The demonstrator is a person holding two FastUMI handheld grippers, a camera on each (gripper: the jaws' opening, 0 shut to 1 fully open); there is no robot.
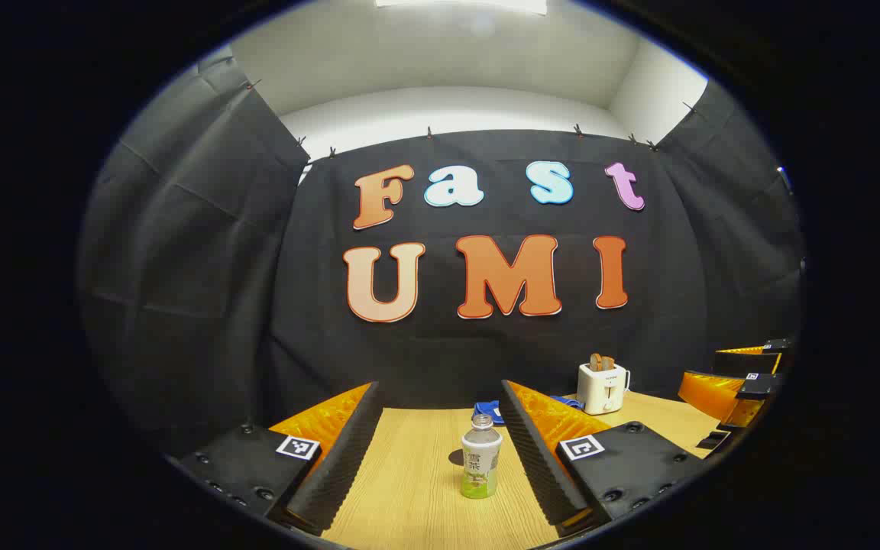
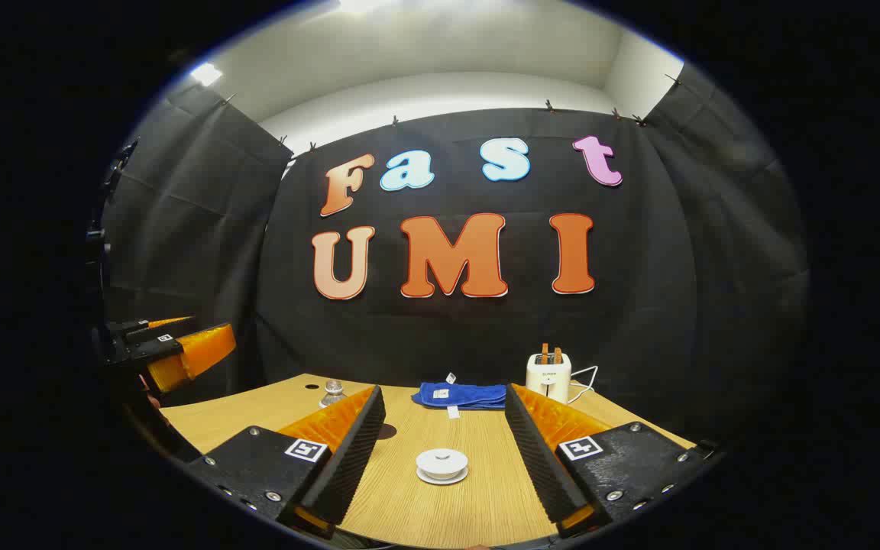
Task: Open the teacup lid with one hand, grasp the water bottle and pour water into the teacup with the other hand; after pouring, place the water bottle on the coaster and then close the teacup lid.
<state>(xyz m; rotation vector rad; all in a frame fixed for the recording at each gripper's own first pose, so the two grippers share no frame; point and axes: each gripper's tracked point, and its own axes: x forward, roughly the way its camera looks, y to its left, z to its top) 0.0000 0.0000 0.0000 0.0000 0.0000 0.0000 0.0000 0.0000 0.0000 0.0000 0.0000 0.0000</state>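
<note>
A clear water bottle [image 1: 480, 458] with a pale label and green base stands upright on the wooden table [image 1: 409, 489], cap off. It is ahead of my left gripper [image 1: 438, 397], which is open, and nearer its right finger. A small dark coaster [image 1: 454, 457] lies just behind the bottle. In the right gripper view a white lidded teacup [image 2: 441, 464] sits on its saucer, lid on, between and ahead of the open fingers of my right gripper [image 2: 444, 397]. The bottle's top [image 2: 332, 393] peeks over that gripper's left finger.
A white toaster [image 2: 548, 376] with toast stands at the back right, a folded blue cloth [image 2: 459, 395] beside it. The other gripper [image 1: 730, 378] hovers at the right edge of the left gripper view, and the left one [image 2: 173, 347] at the left of the right gripper view.
</note>
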